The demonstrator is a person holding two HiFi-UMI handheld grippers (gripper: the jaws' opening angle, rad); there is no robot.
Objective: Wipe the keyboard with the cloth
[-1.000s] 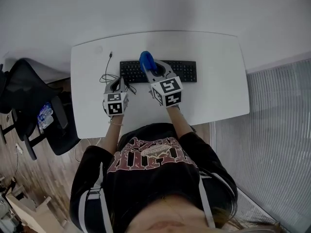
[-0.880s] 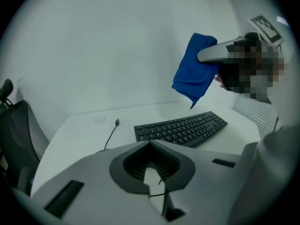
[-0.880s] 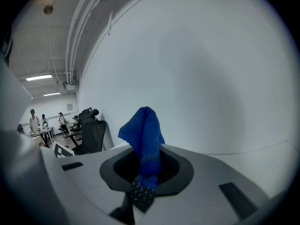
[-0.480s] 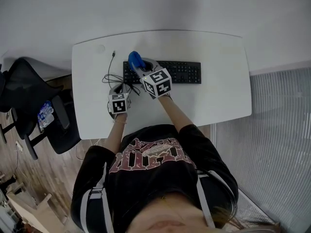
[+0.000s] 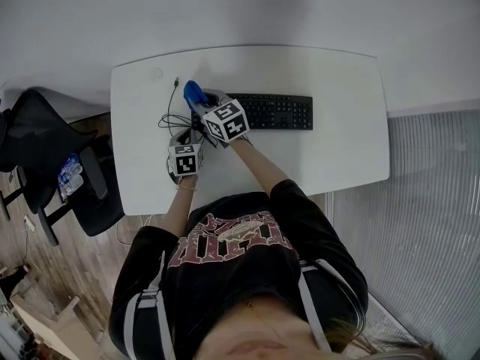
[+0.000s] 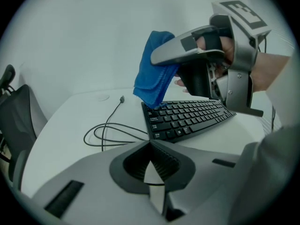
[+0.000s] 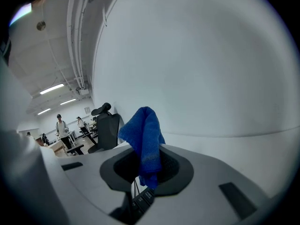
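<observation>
Pinching the cloth (image 5: 193, 91), right tool (image 5: 202, 102) seemingly touches the keyboard (image 5: 274, 112); left tool (image 6: 151, 171) sits closed.

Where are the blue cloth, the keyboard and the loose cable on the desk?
blue cloth (image 6: 151, 81), left gripper view, on its hanging folded middle.
keyboard (image 6: 192, 116), left gripper view, on the keys near the middle of the board.
cable (image 6: 122, 99), left gripper view, on its free plug end.

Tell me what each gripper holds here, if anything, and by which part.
The right gripper is shut on the blue cloth, pinching it near its lower end; most of it bunches above the jaws. The left gripper is shut, holding nothing.
</observation>
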